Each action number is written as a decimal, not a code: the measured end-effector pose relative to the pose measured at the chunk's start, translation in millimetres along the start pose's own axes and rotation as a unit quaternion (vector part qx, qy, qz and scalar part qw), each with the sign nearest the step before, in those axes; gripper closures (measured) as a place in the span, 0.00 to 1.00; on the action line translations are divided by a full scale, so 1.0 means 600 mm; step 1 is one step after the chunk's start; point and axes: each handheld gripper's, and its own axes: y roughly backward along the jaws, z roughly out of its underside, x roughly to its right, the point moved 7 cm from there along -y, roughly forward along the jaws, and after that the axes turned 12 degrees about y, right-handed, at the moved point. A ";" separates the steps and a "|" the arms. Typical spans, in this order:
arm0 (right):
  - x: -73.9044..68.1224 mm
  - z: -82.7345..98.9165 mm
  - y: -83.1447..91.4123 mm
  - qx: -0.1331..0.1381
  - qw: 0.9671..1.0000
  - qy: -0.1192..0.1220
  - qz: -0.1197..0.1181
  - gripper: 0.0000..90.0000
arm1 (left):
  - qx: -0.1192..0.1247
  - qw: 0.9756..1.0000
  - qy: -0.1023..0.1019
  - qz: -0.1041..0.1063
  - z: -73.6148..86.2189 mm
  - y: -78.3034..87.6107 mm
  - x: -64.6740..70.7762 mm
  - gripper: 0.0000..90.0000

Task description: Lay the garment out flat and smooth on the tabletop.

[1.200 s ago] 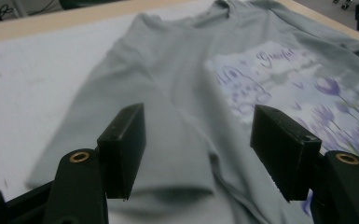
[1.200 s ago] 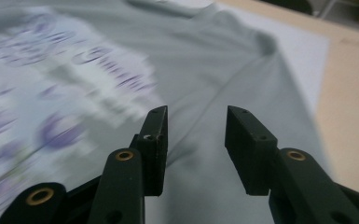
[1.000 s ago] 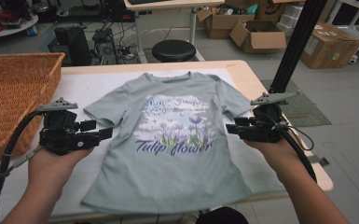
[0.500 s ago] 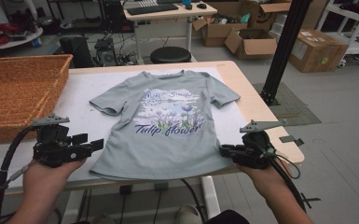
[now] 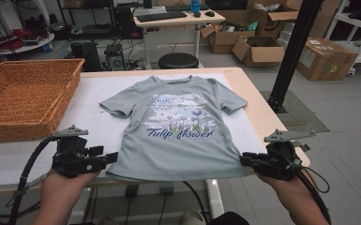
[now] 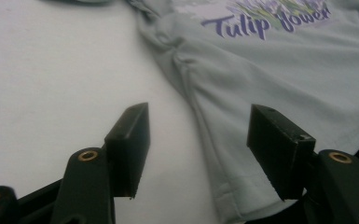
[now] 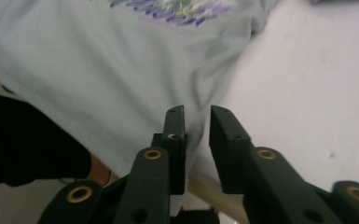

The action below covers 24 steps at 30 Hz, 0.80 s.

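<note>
On white table (image 5: 37, 154), flat T-shirt (image 5: 178, 140), left gripper (image 5: 110, 158) jaws apart, right gripper (image 5: 244, 159) jaws slightly apart.

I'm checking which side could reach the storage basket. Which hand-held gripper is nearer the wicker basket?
Left. The left hand-held gripper sits just in front of the wicker basket, at the T-shirt's bottom-left corner. The right hand-held gripper is across the shirt, at its bottom-right corner.
</note>
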 end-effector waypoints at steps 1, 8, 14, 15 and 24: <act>0.001 -0.003 0.001 0.004 1.000 0.002 0.003 0.83 | -0.004 1.000 -0.001 0.002 0.003 -0.003 0.003 0.45; 0.008 -0.026 0.004 0.023 1.000 0.011 0.017 0.77 | -0.015 1.000 -0.026 -0.010 0.022 -0.015 0.011 0.67; 0.005 -0.036 -0.005 0.022 0.999 0.021 0.017 0.77 | -0.012 0.999 -0.044 0.000 0.033 -0.007 0.019 0.98; 0.004 -0.038 -0.006 0.023 0.999 0.021 0.016 0.77 | -0.011 0.999 -0.043 0.001 0.036 -0.002 0.019 0.98; -0.001 -0.052 -0.009 0.028 0.999 0.027 0.017 0.76 | 0.011 1.000 -0.023 0.011 0.050 0.035 0.012 0.98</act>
